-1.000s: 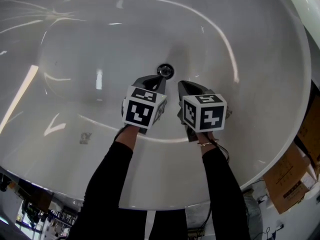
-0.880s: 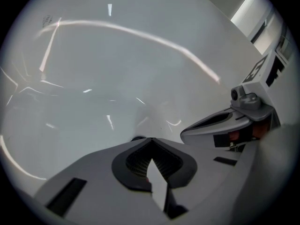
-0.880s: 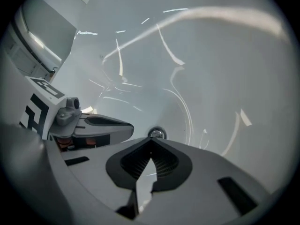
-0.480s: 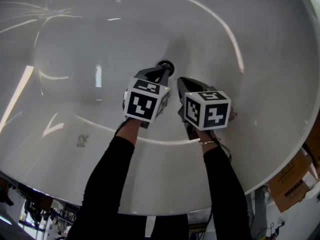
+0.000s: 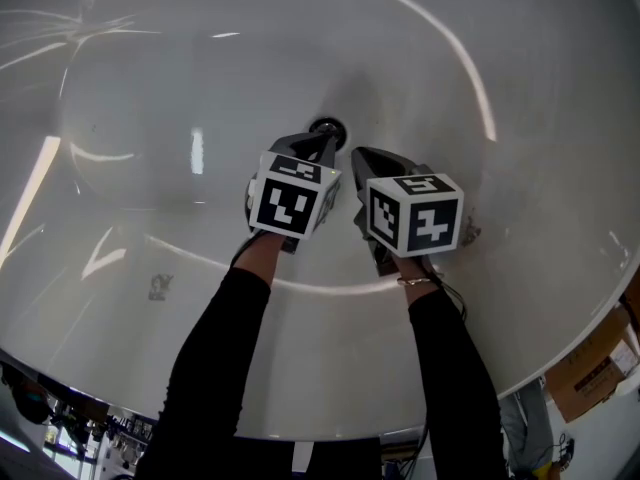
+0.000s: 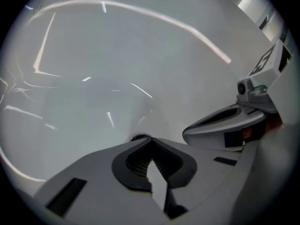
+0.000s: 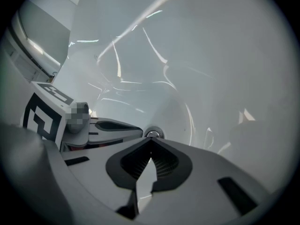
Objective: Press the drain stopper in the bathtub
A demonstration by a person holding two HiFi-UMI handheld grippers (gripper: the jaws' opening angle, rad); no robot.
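Drain stopper: the drain stopper point(image 5: 327, 126) sits at the bottom of the white bathtub point(image 5: 520, 218), just past both gripper tips.
Left gripper: the left gripper point(image 5: 322, 146) has its jaws closed on nothing, with the tip at the stopper's near edge; whether it touches cannot be told.
Right gripper: the right gripper point(image 5: 362, 158) is closed and empty too, beside the left and slightly short of the stopper.
Done: the approach appears complete.
Left: the press itself, since nothing shows the stopper pushed down.
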